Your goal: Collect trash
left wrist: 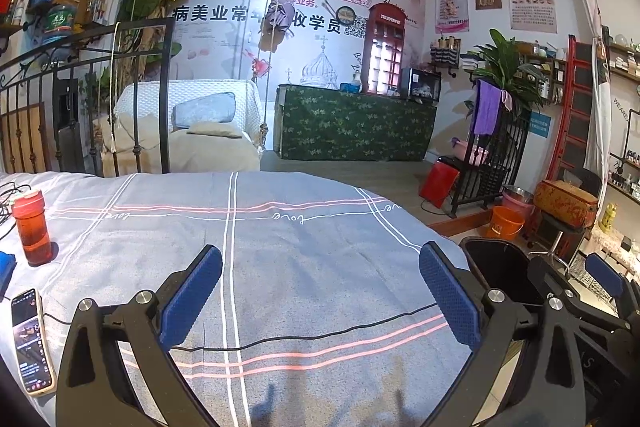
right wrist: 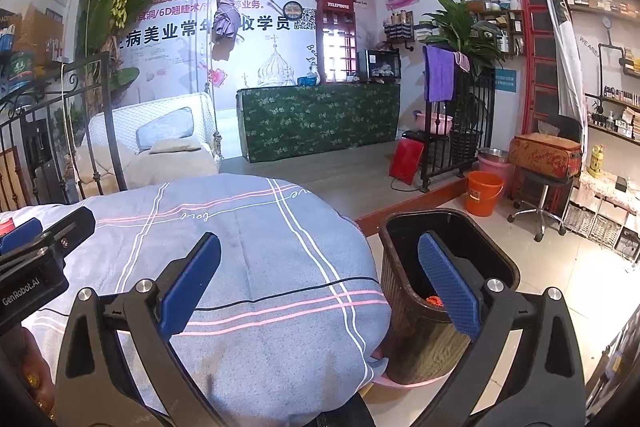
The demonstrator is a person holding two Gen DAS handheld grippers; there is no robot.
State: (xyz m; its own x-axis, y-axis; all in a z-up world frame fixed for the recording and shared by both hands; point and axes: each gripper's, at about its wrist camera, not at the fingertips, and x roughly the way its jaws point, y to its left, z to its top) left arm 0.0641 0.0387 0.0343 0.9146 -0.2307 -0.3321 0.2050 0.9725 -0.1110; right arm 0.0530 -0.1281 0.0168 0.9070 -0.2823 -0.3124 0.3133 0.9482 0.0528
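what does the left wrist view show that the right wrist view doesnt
Only the left wrist view shows the red bottle standing on the bed and the phone lying near the left edge, screen lit. Only the right wrist view looks into the dark trash bin beside the bed, with something orange at its bottom. Both show the grey striped bedsheet, the black cable across it, and both grippers open and empty: the left gripper and the right gripper.
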